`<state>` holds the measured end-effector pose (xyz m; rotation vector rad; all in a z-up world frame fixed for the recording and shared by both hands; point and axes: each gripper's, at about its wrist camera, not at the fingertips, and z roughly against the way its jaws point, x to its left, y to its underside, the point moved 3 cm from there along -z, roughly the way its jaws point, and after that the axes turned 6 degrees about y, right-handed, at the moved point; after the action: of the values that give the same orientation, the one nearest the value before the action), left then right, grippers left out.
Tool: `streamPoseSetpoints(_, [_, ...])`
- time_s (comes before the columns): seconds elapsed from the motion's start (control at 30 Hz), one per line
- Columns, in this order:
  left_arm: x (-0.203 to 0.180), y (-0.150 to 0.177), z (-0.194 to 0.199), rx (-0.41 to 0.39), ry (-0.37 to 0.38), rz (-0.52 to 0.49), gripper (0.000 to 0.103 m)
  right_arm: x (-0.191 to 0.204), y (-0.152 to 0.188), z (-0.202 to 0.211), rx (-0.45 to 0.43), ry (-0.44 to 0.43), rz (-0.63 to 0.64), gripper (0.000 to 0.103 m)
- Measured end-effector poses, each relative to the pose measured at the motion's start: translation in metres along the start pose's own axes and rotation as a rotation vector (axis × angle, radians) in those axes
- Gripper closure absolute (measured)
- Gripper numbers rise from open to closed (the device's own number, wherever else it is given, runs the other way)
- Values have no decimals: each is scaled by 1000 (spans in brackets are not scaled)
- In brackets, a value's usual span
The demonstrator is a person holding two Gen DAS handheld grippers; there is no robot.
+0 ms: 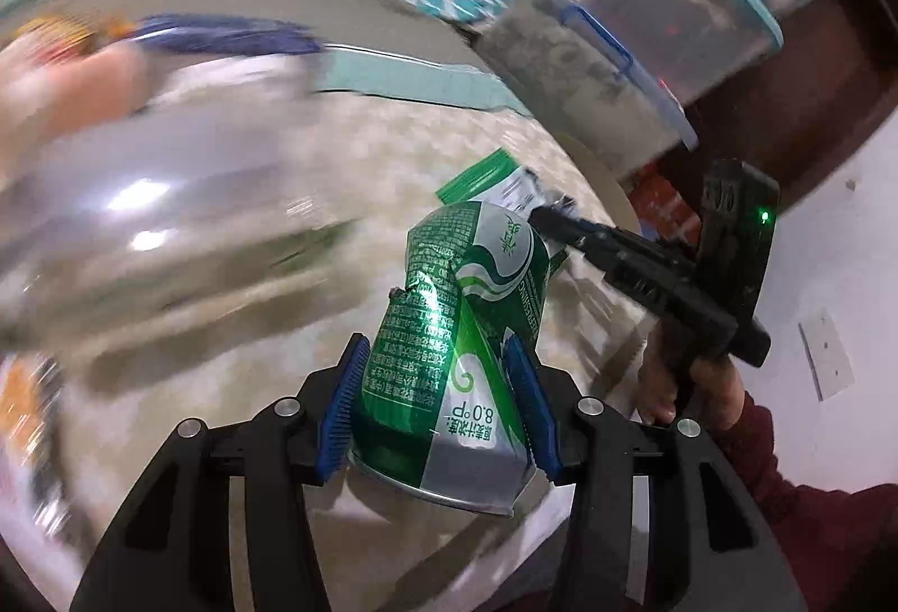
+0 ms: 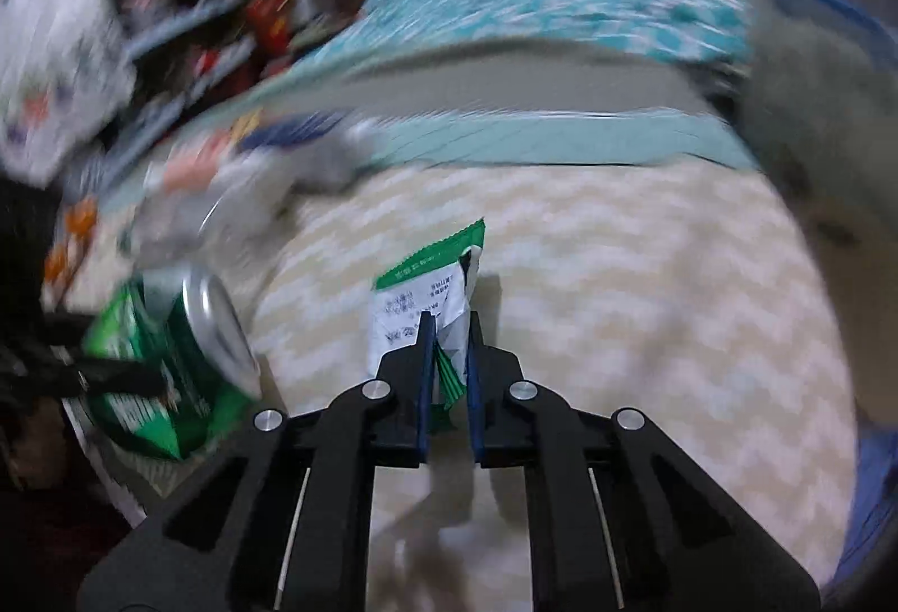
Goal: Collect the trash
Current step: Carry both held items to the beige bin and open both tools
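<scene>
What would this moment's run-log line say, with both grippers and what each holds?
left gripper: shut on crushed green can | right gripper: shut on green-and-white wrapper | both over patterned table | views motion-blurred

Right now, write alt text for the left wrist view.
The left gripper clamps a crushed green can over a pale patterned tablecloth. Beyond it, the right gripper pinches a green-and-white wrapper.

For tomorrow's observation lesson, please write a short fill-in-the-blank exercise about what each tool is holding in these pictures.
1. The left tool grips a crushed green ____.
2. The right tool pinches a green and white ____.
3. Both items are held above a ____ with a pale zigzag cover.

Missing words: can; wrapper; table
</scene>
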<state>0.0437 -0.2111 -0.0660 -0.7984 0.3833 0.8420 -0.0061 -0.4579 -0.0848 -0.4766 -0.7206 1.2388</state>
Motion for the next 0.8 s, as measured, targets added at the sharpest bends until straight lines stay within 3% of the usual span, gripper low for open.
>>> streamPoseSetpoints(0.3, [-106,-90,-137,129,80,-205,55,-178,-12,64,-139,239,-353,92])
streamPoseSetpoints(0.5, [-172,-142,-227,162,57,-324,54,-245,-16,54,-122,314,-465,89])
streamPoseSetpoints(0.53, [-178,-148,-241,160,32,-330,46,-250,-16,51,-121,310,-489,89])
streamPoseSetpoints(0.57, [-182,-154,-252,151,-13,-340,38,-258,-16,48,-122,295,-531,85])
streamPoseSetpoints(0.6, [-183,-157,-256,134,-42,-343,32,-265,-12,49,-133,281,-574,76])
streamPoseSetpoints(0.63, [-182,-160,-258,125,-50,-340,32,-269,-11,52,-151,275,-600,68])
streamPoseSetpoints(0.7, [-179,-160,-254,125,-36,-315,32,-270,-10,63,-216,312,-603,25])
streamPoseSetpoints(0.8, [-176,-157,-229,101,-11,-297,31,-256,-11,70,-226,381,-534,23])
